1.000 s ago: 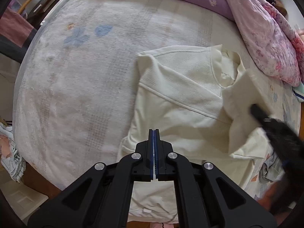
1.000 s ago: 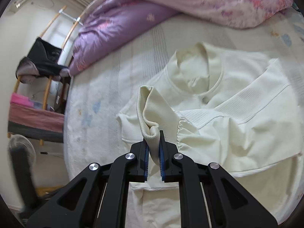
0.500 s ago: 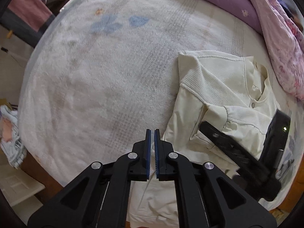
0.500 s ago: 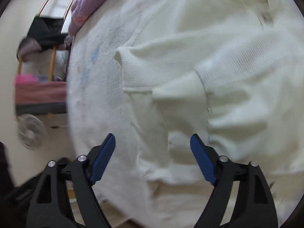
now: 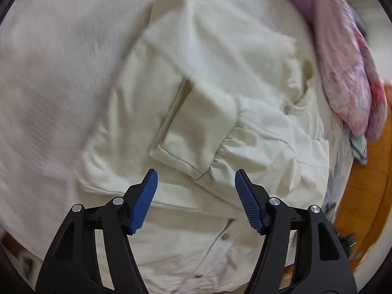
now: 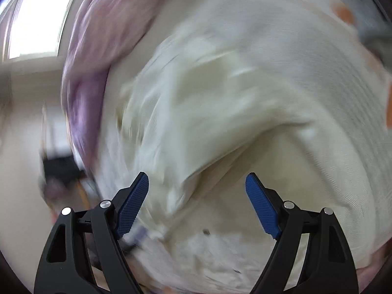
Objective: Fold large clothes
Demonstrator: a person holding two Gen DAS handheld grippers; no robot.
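A cream jacket (image 5: 220, 78) lies spread on the bed, one sleeve folded across its front with the ribbed cuff (image 5: 193, 132) on top. My left gripper (image 5: 196, 178) hovers just above the cloth below that cuff. Its jaws are opening and nothing is between the blue pads. In the right wrist view the same jacket (image 6: 220, 112) is heavily blurred. My right gripper (image 6: 197, 183) stands wide open over it, holding nothing.
A pink and purple floral quilt (image 5: 348, 63) is bunched along the bed's far right side, also blurred as the quilt (image 6: 98, 49) in the right wrist view. The white bedspread (image 5: 54, 78) stretches left of the jacket. A brown wooden floor (image 5: 362, 191) shows beyond the bed edge.
The right gripper let go of the sleeve cuff, which now lies folded on the jacket, and swung away fast. The left gripper dropped close to the jacket and opened from shut.
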